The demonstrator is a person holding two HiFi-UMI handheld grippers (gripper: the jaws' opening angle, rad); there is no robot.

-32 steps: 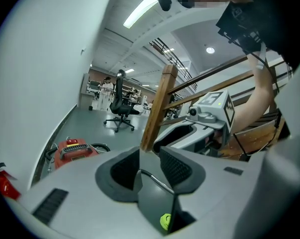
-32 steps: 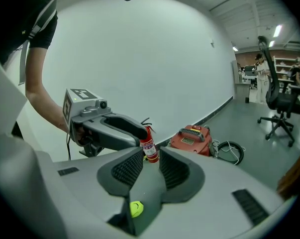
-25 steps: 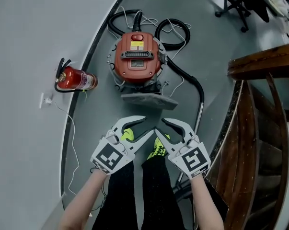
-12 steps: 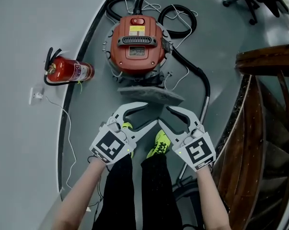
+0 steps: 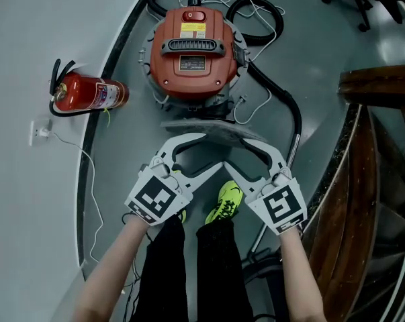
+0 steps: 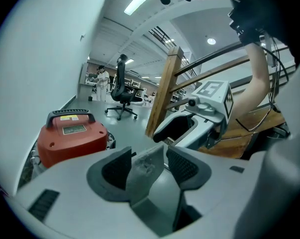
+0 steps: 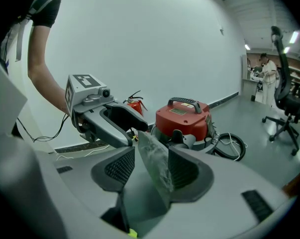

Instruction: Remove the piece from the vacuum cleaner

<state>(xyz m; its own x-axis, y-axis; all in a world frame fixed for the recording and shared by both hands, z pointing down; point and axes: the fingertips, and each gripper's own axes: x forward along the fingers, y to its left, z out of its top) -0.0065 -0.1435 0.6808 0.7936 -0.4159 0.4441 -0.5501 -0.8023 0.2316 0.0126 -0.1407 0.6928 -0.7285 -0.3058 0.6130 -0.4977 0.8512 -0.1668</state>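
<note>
Head view: only this one took in the left gripper (image 5: 203, 154) and right gripper (image 5: 237, 154) together from above, with yellow shoes (image 5: 223, 203) under them.
Left gripper view: it showed the other gripper side-on with a wooden post (image 6: 162, 91) behind it and ceiling lights beyond. The right gripper view had neither post nor ceiling.
Right gripper view: it caught the fire extinguisher (image 7: 133, 103) against the pale wall, which the left gripper view missed. An office chair (image 7: 285, 96) stood far off.
Left gripper: the jaws stood apart, having just been opening. The piece (image 5: 212, 130) stood edge-on between the pads, and neither pad clamped it.
Right gripper: it was spread the same way and had just widened. The dusty grey sheet sat between its pads, not squeezed.
Piece: a flat grey slab at the near foot of the vacuum cleaner (image 5: 192, 56), with its near edge inside both sets of jaws.
Vacuum cleaner: red and round with a black handle on top, just beyond the piece. A black hose (image 5: 293, 116) curved down its right side.
</note>
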